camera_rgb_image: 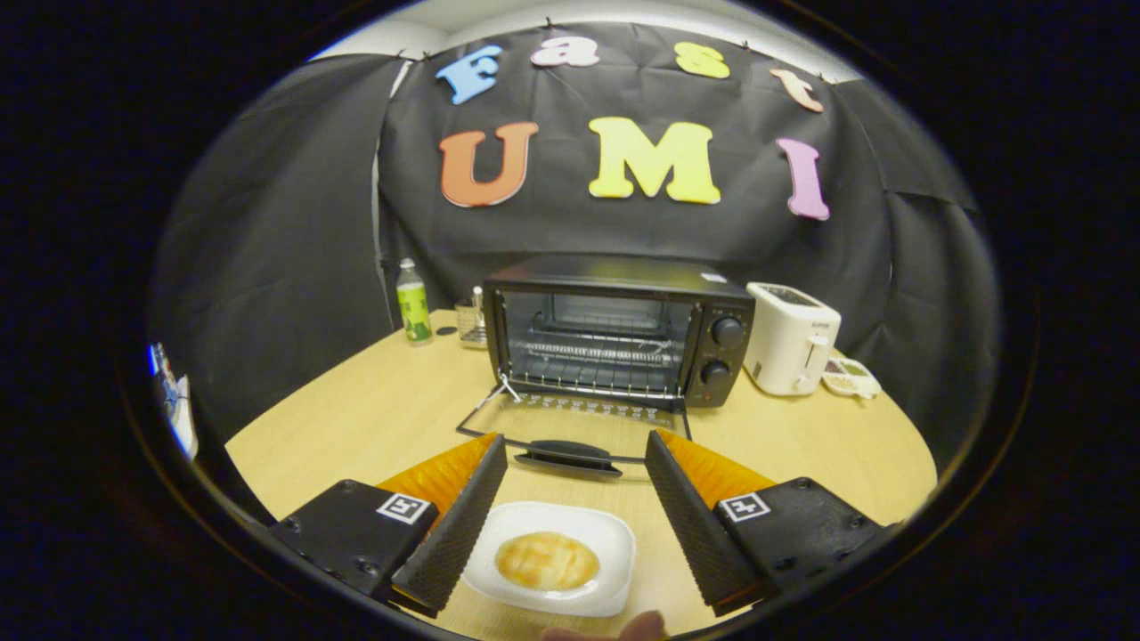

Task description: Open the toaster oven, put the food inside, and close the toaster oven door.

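The gripper [574,445] hangs wide open, holding nothing, above a white plate [614,543] with a bun [546,561] on it. Just beyond, the toaster oven [623,329] stands on the table [356,418], its door [570,427] folded down, racks bare.

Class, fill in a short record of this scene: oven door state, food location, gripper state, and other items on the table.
oven door: toaster oven open, door folded flat on the table
food: bun on white plate, between the fingers
gripper: gripper open, empty
other items: green bottle, white toaster
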A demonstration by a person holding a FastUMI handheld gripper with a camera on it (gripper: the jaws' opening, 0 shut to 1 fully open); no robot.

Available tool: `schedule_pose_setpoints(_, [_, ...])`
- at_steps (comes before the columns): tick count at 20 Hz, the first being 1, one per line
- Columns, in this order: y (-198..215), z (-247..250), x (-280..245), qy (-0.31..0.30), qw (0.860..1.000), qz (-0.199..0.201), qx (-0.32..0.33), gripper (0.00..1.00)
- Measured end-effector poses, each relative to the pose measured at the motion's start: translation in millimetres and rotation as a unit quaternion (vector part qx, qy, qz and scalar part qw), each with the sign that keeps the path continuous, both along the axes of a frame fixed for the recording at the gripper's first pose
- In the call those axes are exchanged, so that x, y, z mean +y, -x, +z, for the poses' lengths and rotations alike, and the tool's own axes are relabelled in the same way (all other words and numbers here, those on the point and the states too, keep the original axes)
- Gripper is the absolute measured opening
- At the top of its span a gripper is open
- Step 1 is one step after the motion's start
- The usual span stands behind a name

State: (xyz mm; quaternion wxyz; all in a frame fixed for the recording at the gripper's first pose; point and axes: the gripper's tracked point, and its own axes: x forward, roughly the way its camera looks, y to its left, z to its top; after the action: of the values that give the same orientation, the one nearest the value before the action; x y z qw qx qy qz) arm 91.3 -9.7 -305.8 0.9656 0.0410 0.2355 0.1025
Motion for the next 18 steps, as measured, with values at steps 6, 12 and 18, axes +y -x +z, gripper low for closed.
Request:
schedule_pose_setpoints(6, [56,-2,0,-0.026,0.999,0.028,-0.033,1.0])
schedule_pose_setpoints(12, [79,-59,6,-0.004,0.999,0.053,0.011,1.0])
schedule_pose_setpoints(18, [76,-98,12,0.006,0.997,0.058,0.056,1.0])
